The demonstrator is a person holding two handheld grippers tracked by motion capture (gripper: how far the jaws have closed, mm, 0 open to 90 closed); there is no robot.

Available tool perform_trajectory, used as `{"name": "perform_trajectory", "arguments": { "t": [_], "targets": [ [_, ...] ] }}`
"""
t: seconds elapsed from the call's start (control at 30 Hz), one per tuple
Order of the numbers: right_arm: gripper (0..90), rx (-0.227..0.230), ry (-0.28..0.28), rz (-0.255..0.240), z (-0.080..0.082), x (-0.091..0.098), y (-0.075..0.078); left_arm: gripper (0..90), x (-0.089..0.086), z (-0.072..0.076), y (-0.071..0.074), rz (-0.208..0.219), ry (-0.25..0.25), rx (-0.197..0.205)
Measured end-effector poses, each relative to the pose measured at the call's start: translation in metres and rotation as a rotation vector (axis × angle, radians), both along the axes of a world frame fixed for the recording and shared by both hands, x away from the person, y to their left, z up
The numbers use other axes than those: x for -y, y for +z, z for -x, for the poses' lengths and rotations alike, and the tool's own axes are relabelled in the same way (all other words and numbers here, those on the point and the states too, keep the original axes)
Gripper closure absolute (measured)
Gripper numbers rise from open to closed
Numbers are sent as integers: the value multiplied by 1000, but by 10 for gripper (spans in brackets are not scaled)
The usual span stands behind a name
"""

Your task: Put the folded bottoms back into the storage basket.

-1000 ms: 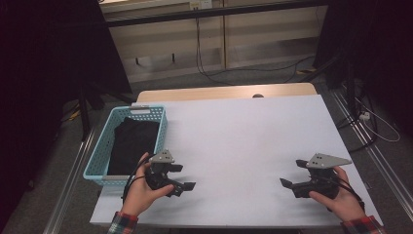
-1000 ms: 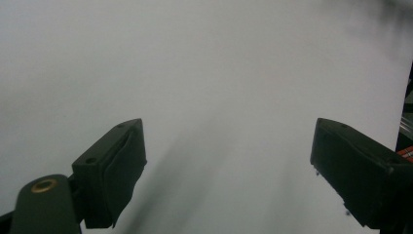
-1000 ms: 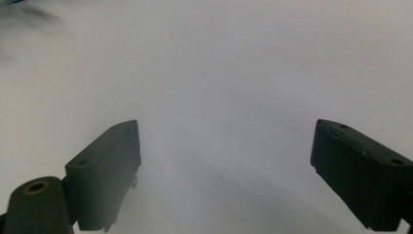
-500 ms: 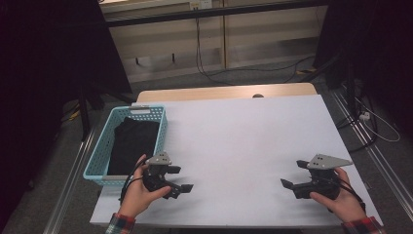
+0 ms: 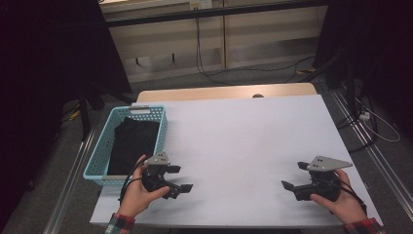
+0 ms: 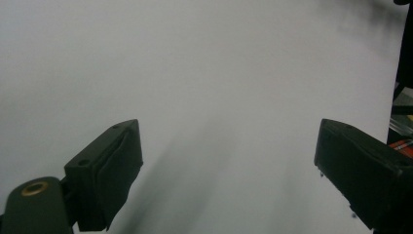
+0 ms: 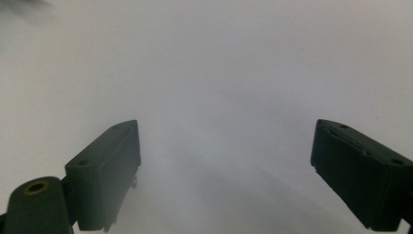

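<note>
At the counter's (image 5: 234, 126) near left corner, the left hand-held gripper (image 5: 182, 179) rests with jaws apart and empty, just beside the blue basket (image 5: 100, 158), where a black cloth (image 5: 134, 144) lies lengthwise, away from the person. The right hand-held gripper (image 5: 288, 186), also apart and empty, sits well away.

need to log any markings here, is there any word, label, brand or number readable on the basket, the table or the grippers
None can be read.
Basket: a pale tag on its far rim, too small to read.
Table, left gripper, right gripper: no text visible.
</note>
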State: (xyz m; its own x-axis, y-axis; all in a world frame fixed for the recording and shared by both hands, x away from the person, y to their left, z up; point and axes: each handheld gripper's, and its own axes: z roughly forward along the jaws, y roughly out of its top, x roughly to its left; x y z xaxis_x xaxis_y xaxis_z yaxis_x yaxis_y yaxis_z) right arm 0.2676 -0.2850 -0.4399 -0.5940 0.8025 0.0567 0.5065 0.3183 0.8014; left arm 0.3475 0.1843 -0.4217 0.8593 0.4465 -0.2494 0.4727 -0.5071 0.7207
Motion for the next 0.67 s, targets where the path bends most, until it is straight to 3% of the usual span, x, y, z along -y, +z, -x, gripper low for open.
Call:
{"name": "perform_trajectory", "arguments": {
  "t": [0.67],
  "targets": [
    [107,-5,4,13,-3,0,-4,89,1,-1,1,12,4,10]
  ]
}}
